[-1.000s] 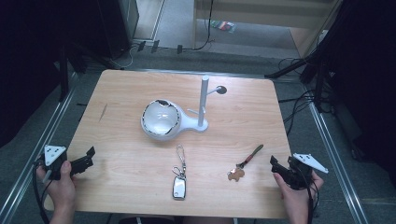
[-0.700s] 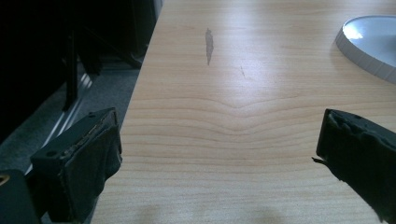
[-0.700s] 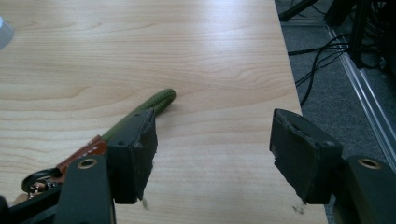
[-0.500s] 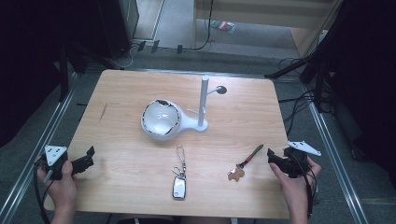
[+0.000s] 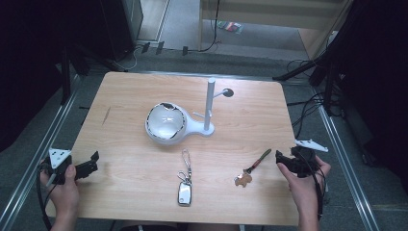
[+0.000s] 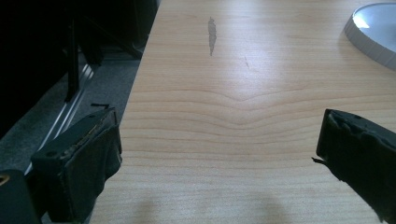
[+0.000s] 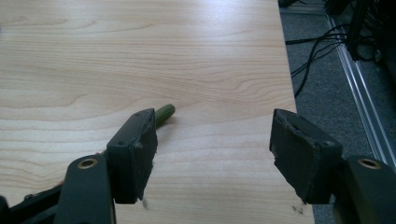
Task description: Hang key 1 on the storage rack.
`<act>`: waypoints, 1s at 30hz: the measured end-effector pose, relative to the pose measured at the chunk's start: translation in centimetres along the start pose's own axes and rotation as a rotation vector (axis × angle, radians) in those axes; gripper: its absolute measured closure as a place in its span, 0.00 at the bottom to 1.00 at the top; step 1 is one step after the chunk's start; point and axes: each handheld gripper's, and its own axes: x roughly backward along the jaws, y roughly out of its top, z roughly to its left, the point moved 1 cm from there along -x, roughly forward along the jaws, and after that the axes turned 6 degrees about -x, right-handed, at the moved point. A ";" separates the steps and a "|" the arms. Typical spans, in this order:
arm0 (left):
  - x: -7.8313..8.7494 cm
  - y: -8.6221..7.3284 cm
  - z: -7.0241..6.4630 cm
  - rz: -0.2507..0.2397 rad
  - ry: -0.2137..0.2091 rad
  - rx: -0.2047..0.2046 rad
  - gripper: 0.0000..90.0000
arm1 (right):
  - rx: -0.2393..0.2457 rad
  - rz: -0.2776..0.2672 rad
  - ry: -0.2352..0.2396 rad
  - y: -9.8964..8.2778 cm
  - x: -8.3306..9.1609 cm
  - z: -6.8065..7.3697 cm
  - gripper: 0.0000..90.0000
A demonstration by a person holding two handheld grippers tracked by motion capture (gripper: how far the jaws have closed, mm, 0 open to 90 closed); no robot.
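The right gripper [image 5: 284,161] hung low over the right front part of the wooden table [image 5: 120,96], held in the person's right hand [image 5: 305,185], and its jaws stood apart with only bare wood between them. Just beside its left jaw lay a keychain [image 5: 251,169] with a green cord and a small brown charm, the cord's end pointing toward the gripper; in the right gripper view that green end [image 7: 164,114] peeked out from behind the left jaw, not touching either pad as far as could be told. The left gripper [image 5: 86,166] hovered at the left front corner of the table in the left hand [image 5: 65,192], its jaws spread wide and holding nothing, with plain tabletop between them in the left gripper view. Near the front middle of the table, between the two grippers and well apart from both, lay a silver key fob [image 5: 184,192] on a metal ring and loop. Farther back stood a white stand [image 5: 210,108] with an upright post and a round domed bowl [image 5: 164,123] at its base.
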 end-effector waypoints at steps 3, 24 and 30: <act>0.0 0.0 0.0 -0.001 -0.001 -0.001 0.00 | 0.012 0.016 -0.007 0.3 0.0 0.7 0.36; 0.0 0.0 -0.1 0.007 -0.003 -0.016 0.00 | -0.018 0.198 0.006 0.4 -1.6 3.6 0.44; 0.0 0.0 -0.1 0.007 -0.003 -0.017 0.00 | -0.085 0.270 0.036 1.1 -1.7 4.3 0.52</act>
